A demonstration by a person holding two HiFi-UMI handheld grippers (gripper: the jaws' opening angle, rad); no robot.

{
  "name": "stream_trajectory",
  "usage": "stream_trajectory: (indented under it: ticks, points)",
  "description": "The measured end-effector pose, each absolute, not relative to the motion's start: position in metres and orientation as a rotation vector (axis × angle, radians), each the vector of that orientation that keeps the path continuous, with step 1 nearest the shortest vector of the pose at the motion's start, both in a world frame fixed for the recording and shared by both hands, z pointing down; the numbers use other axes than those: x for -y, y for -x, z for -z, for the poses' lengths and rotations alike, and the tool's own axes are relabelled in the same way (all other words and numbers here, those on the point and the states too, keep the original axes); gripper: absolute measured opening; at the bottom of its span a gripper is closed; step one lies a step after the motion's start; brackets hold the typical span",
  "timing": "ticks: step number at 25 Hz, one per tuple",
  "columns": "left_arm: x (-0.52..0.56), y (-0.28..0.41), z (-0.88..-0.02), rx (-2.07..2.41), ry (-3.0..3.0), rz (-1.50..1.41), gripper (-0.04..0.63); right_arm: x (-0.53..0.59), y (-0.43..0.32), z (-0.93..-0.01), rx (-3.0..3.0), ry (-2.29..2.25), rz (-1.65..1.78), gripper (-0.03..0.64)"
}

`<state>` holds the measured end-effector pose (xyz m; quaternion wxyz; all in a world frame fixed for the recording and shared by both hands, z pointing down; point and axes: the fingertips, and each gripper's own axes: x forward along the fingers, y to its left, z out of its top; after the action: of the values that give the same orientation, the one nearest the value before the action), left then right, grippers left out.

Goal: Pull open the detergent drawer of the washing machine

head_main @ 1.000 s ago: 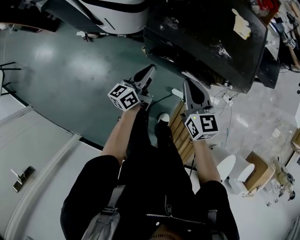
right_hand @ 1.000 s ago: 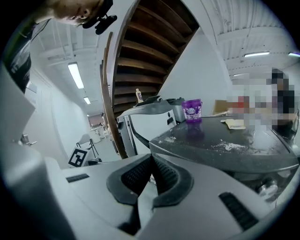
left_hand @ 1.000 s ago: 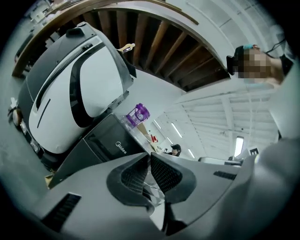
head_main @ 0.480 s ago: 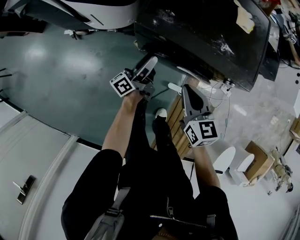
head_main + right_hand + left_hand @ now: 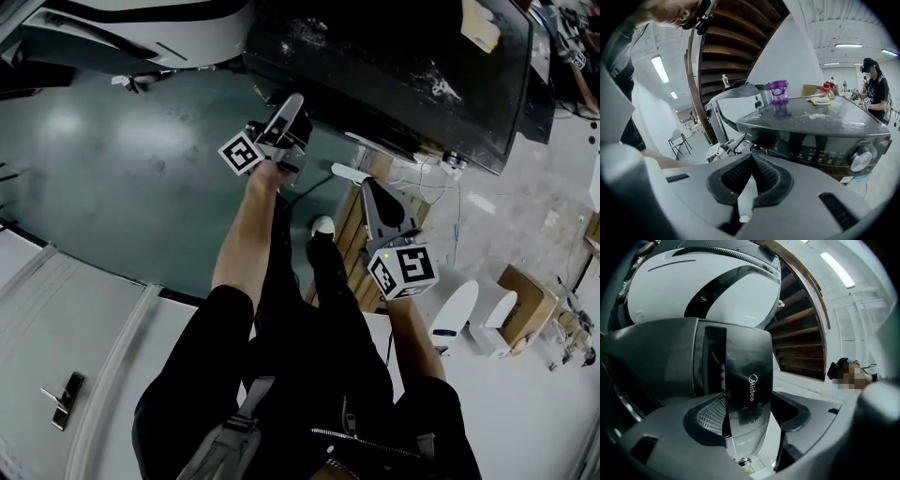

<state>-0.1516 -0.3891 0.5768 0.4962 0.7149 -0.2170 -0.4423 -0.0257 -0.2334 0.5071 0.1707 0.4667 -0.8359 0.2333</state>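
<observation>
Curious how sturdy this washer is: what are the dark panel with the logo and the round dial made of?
Logo panel: probably glossy dark plastic; it shows mirror-like reflections. Dial: silvery face with a bright rim, so metal or metal-coated plastic; the look cannot settle which.

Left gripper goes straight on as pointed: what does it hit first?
The left gripper would likely meet the glossy black detergent drawer front marked Midea, framed by its open jaws; depth unclear.
</observation>
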Motion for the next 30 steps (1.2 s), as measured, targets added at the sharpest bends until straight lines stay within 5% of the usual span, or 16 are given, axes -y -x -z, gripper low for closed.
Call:
stream_trajectory:
  ticks: [30]
  points:
    - [0.373, 0.17, -0.588, 0.508, -1.72, 1.205, 0.135, 0.21, -0.007, -0.536, 2.246, -1.438, -0.81, 0.006]
